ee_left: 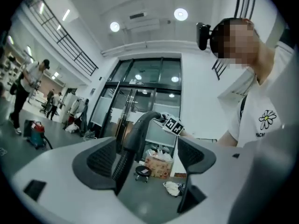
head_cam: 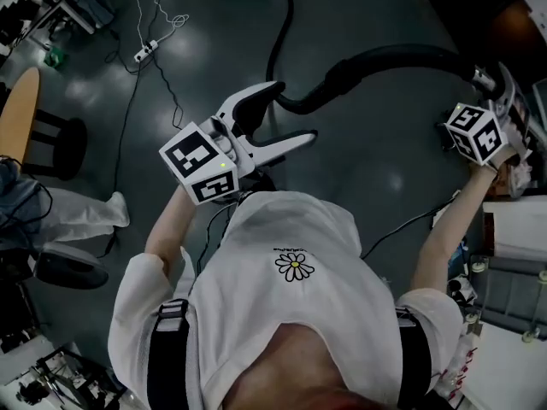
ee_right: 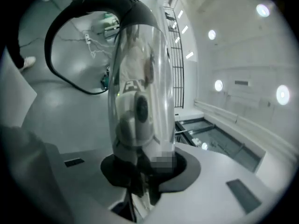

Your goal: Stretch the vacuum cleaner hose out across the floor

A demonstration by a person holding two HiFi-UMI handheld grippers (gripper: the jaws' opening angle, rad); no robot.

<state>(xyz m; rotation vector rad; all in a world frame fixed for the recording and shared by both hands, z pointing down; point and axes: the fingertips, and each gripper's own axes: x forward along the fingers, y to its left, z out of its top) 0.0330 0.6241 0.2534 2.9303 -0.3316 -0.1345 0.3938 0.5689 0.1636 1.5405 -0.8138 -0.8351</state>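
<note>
The black vacuum hose (head_cam: pixel 385 58) arcs above the grey floor between my two grippers. In the head view my left gripper (head_cam: pixel 286 114) stands open, its white jaws spread around the hose's left part. The left gripper view shows the hose (ee_left: pixel 127 148) lying along the left pad (ee_left: pixel 100 158), with the right pad well apart from it; the left gripper (ee_left: pixel 149 160) is not pressing on it. My right gripper (head_cam: pixel 504 88) is shut on the shiny metal tube (ee_right: pixel 140 92) at the hose's end, and the hose (ee_right: pixel 60 27) curls away beyond it. The right gripper (ee_right: pixel 142 171) points level.
A thin black cable (head_cam: pixel 282 24) runs away up the floor. A power strip (head_cam: pixel 145 51) with white leads lies at upper left, near a black stool (head_cam: pixel 55 143) and a wooden tabletop (head_cam: pixel 17 109). Shelving (head_cam: pixel 513 263) crowds the right edge. A cardboard box (ee_left: pixel 158 166) sits ahead.
</note>
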